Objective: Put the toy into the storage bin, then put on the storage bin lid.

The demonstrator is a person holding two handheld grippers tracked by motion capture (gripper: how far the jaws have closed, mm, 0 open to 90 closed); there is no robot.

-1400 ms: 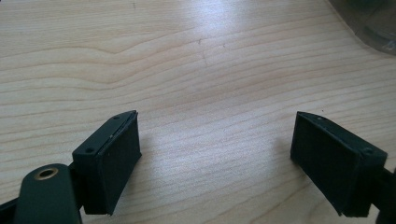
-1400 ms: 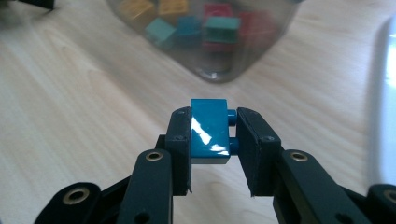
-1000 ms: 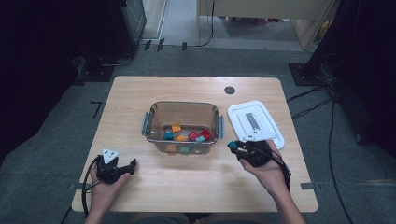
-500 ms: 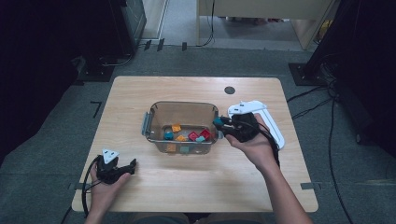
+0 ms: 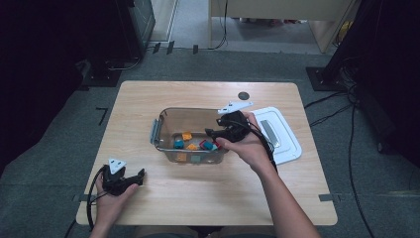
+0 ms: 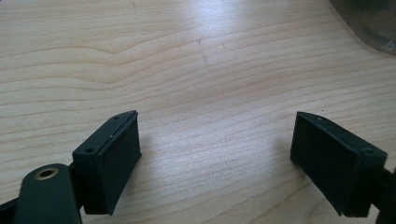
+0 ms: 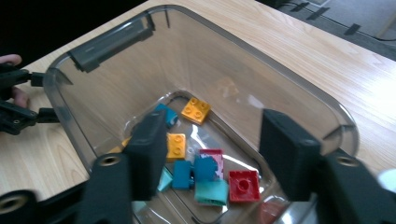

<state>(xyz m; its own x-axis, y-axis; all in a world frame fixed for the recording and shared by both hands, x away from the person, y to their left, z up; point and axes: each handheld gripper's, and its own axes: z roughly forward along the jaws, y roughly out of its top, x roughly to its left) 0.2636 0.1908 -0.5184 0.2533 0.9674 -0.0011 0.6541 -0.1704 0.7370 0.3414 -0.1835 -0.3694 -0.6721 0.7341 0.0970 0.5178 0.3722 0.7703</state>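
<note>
A clear plastic container [image 5: 159,130] stands in the middle of the wooden table and holds several small bricks: an orange one [image 5: 186,136], a teal one [image 5: 178,144], a red one [image 5: 216,146]. My right gripper [image 5: 211,134] hangs over the container's right end, pointing down into it. Its jaws have just been opening and nothing is between them. In the right gripper view the right gripper [image 7: 215,135] looks down on an orange brick [image 7: 196,110], a red brick [image 7: 243,185] and teal bricks [image 7: 182,175]. My left gripper [image 5: 139,175] rests open on the table at the front left, its jaws [image 6: 215,149] wide over bare wood.
A white lid [image 5: 286,145] lies flat just right of the container, under my right forearm. A small dark round mark [image 5: 243,95] sits on the table behind it. A corner of the container [image 6: 373,23] shows in the left gripper view. Cables lie on the floor around the table.
My right gripper has moved from beside the lid leftwards and up over the container, with a small teal piece at its tips; its jaws now stand apart and empty. The left gripper has stayed put.
</note>
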